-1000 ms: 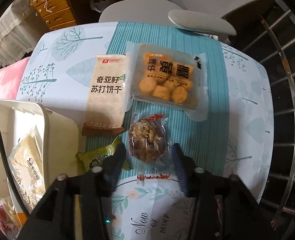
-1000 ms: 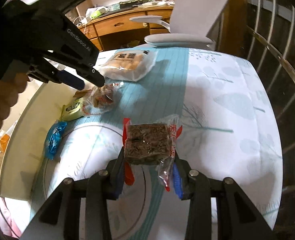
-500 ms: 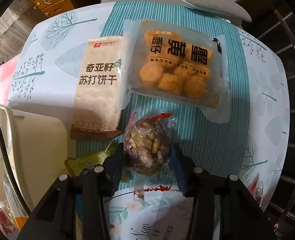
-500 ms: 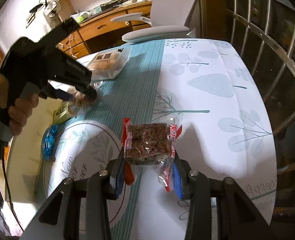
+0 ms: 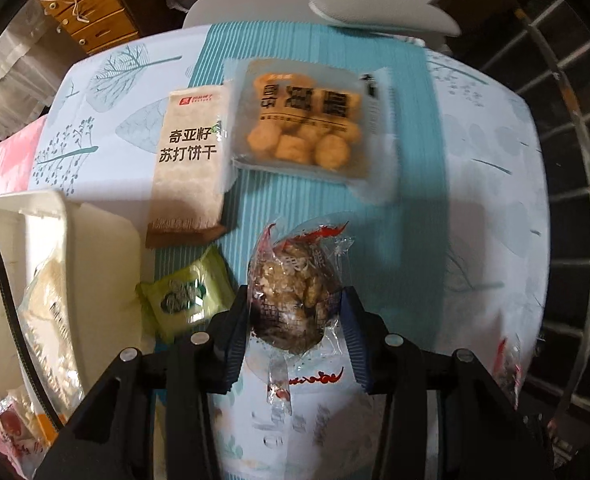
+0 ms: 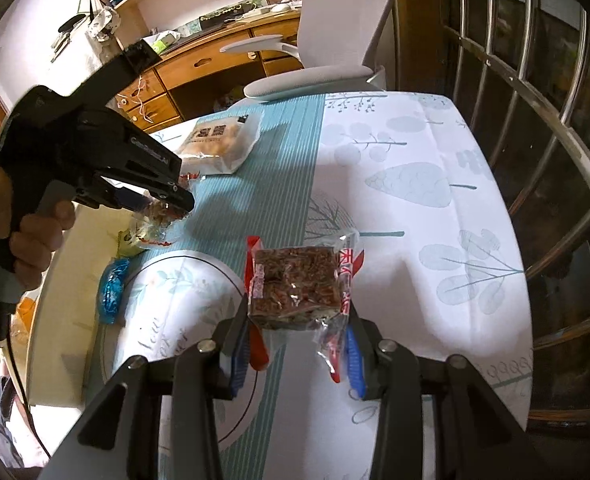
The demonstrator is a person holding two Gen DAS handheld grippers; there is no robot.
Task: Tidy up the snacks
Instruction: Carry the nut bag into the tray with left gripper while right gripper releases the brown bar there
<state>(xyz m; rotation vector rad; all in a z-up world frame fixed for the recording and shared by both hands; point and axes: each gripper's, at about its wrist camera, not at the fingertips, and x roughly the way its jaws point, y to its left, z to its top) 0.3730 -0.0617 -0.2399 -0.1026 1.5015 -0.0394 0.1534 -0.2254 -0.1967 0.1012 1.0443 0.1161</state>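
Observation:
My left gripper (image 5: 295, 296) points down over the table and is shut on a clear-wrapped brown nut cluster (image 5: 291, 280), with the pads pressing on its sides. In the right wrist view the same left gripper (image 6: 167, 204) holds this cluster (image 6: 155, 224) at the table's left side. My right gripper (image 6: 297, 314) is shut on a square brown snack bar (image 6: 295, 280) in a clear wrapper with red ends, held above the cloth. On the table lie a beige cracker pack (image 5: 187, 168), a pack of yellow puffs (image 5: 307, 128) and a small green packet (image 5: 187, 300).
A white bin (image 5: 55, 208) with several snack bags stands at the table's left edge. A blue wrapped sweet (image 6: 111, 292) lies near that edge. A grey chair (image 6: 335, 40) stands behind the table, and a metal railing (image 6: 535, 100) runs along the right.
The left jaws closed onto the nut cluster, which now sits higher between the fingers and off the cloth. The right gripper rose a little with its bar still gripped.

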